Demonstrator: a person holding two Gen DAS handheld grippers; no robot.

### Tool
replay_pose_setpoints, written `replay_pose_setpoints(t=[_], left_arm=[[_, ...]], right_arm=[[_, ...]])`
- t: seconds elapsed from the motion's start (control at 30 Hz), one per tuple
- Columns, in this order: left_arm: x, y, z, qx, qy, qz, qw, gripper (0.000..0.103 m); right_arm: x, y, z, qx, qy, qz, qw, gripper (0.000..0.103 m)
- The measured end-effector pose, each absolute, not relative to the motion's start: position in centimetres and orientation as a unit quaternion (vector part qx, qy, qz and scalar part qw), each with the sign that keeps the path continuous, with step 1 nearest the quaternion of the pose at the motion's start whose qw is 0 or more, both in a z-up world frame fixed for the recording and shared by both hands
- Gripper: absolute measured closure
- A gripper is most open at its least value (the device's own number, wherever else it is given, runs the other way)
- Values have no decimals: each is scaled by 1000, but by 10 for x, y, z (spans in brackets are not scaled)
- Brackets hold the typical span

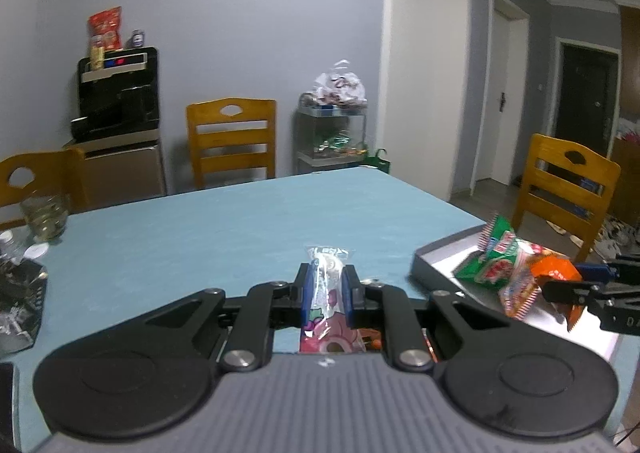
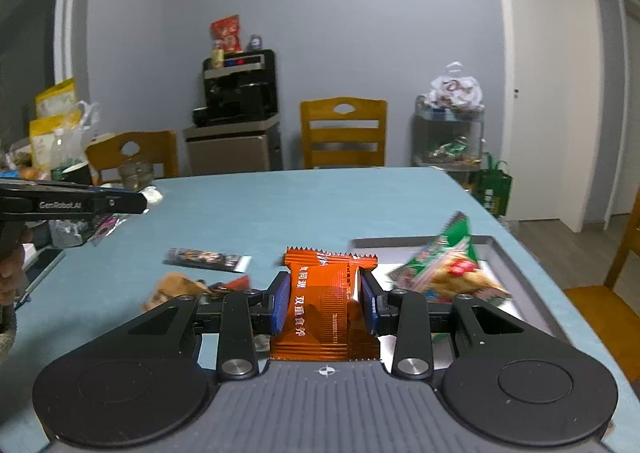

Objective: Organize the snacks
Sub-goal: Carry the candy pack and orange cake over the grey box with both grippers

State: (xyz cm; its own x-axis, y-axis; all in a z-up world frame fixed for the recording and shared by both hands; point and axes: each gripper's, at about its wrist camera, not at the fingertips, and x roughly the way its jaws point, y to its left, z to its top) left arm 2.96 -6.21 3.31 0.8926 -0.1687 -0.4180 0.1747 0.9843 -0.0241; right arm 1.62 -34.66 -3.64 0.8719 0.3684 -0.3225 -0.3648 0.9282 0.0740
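So the orange snack pack [image 2: 326,301] is pinched between the jaws of the right gripper [image 2: 325,307], held just above the near edge of the gray tray [image 2: 496,253], which sits on the blue counter [image 2: 280,205]. At about 2 o'clock from it, a green snack bag [image 2: 444,261] lies in the tray. The left gripper [image 1: 326,293] has its jaws pressed onto a clear-wrapped pink snack [image 1: 326,293], over the counter. At 10 o'clock from the orange pack there's a dark flat wrapper [image 2: 206,259] on the counter, plus a brownish snack [image 2: 176,287] closer in. Wooden chairs [image 2: 344,133] stand behind the counter, and a glass [image 1: 44,215] sits at the far left.
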Motion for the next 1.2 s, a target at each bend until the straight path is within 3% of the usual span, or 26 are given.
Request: replay_pose_setpoints(t=[1.2], left_arm=[[51,-244,14,95,241,-231,938,92]], right_arm=[[6,-460,-77,67,172,139,973,65]])
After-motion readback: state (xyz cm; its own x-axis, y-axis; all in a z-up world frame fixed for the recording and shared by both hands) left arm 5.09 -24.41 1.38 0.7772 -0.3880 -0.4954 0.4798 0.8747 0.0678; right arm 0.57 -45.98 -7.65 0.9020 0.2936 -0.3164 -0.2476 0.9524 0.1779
